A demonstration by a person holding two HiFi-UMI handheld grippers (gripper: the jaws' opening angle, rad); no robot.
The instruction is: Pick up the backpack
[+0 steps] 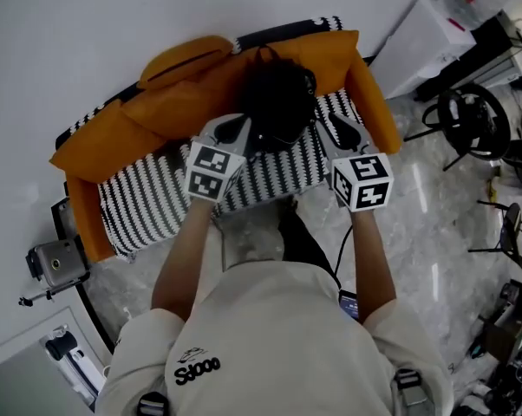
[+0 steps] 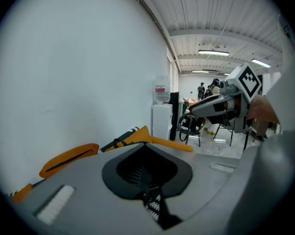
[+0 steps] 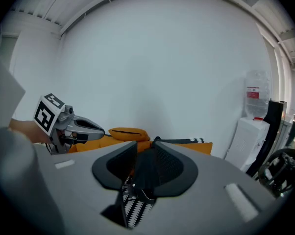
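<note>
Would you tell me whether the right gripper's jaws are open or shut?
Open: the right gripper shows a gap between its jaws, with the black fabric backpack visible through it.

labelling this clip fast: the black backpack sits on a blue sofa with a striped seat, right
Not quite. The sofa is orange, not blue, as the head view shows. The rest holds: the black backpack sits on it, and it has a striped seat.
</note>
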